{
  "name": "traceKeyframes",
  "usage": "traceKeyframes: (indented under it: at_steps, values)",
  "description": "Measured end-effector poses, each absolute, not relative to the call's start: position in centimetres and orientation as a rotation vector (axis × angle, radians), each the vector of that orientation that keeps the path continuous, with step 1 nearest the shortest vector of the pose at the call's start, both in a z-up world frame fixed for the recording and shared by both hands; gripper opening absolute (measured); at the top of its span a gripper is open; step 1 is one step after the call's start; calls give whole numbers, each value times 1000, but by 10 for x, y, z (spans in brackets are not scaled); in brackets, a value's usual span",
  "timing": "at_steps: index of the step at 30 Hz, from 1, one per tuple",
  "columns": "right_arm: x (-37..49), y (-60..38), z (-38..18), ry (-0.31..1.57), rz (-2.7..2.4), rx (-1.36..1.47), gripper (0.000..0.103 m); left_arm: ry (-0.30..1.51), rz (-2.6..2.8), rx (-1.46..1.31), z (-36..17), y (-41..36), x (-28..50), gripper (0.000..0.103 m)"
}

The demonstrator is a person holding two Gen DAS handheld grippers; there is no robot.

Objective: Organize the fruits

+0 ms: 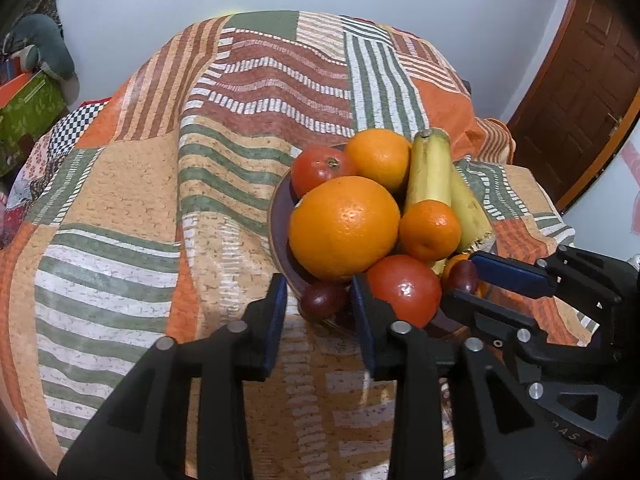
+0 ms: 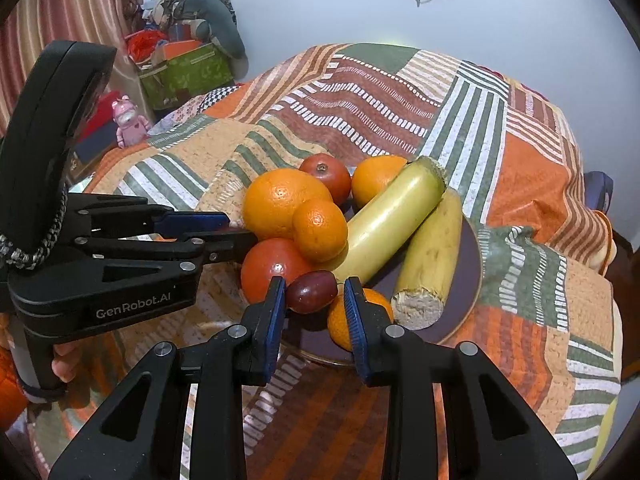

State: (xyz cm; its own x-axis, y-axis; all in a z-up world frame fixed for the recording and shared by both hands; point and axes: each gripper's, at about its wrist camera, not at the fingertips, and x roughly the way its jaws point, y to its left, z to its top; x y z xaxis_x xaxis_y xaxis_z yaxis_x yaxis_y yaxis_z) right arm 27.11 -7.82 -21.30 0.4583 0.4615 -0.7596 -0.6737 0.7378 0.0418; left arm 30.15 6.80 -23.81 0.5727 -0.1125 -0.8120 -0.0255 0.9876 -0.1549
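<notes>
A dark plate [image 2: 466,280] on the patchwork cloth holds a large orange [image 1: 344,226], a second orange [image 1: 378,158], a mandarin [image 1: 430,230], two tomatoes [image 1: 404,294] [image 1: 320,168], two bananas [image 2: 394,218] and dark plums. My left gripper [image 1: 320,300] is open at the plate's near rim, with one plum [image 1: 322,299] between its fingers. My right gripper [image 2: 315,300] is open with another plum [image 2: 311,291] between its fingers, next to a small orange fruit [image 2: 378,300]. The right gripper also shows in the left wrist view [image 1: 472,280], and the left one in the right wrist view [image 2: 224,230].
The patchwork cloth [image 1: 140,200] covers a raised surface and drapes at the sides. A green box [image 2: 188,72] with clutter and a pink toy [image 2: 128,120] stand at the far left. A wooden door [image 1: 580,92] is at the right.
</notes>
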Motion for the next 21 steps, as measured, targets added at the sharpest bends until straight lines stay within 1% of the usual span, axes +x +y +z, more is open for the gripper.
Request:
traceKeyframes:
  at_steps: [6, 12, 14, 16, 18, 21]
  values:
    - [272, -80, -211, 845, 705, -275, 28, 955, -57, -180, -231, 71, 296, 35]
    - [267, -91, -196, 827, 687, -257, 29, 871, -58, -186, -193, 76, 276, 35]
    - [264, -94, -187, 811, 679, -251, 35, 836, -61, -185, -176, 76, 266, 35]
    - [260, -97, -177, 782, 665, -245, 46, 804, -63, -177, -161, 74, 258, 35]
    - [257, -99, -169, 756, 646, -248, 49, 779, -60, -168, -148, 72, 249, 35]
    - [252, -104, -156, 742, 637, -228, 49, 745, -66, -161, -129, 69, 233, 35]
